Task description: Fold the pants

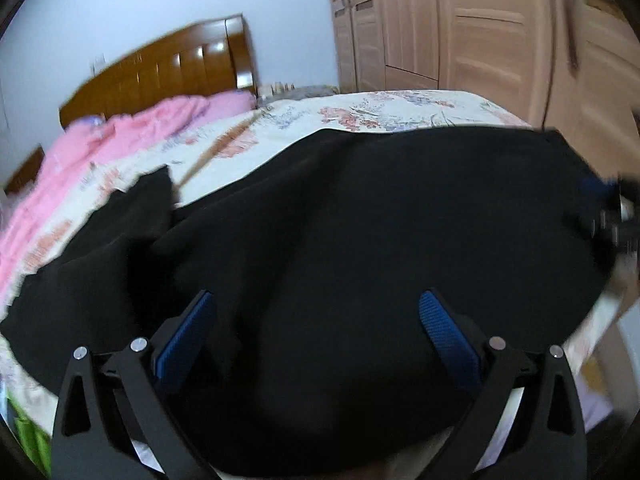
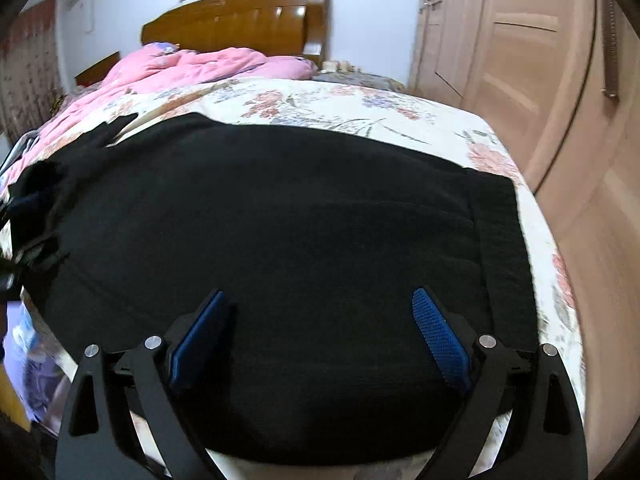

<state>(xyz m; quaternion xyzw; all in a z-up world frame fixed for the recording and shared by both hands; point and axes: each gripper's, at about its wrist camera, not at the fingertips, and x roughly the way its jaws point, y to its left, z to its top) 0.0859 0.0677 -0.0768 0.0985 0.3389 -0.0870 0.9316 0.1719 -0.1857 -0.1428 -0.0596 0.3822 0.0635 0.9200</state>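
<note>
Black pants (image 2: 280, 248) are spread flat across the foot of the bed (image 2: 360, 108), well short of the headboard (image 2: 240, 20), with a pink quilt (image 2: 192, 66) bunched between. Both grippers, left (image 1: 316, 332) and right (image 2: 320, 328), hover over the pants with fingers (image 2: 438, 336) spread wide, gripping nothing.

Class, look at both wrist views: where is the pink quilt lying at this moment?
The pink quilt lies bunched at the bed's far end, left in both views, against the wooden headboard and beyond the black pants.
</note>
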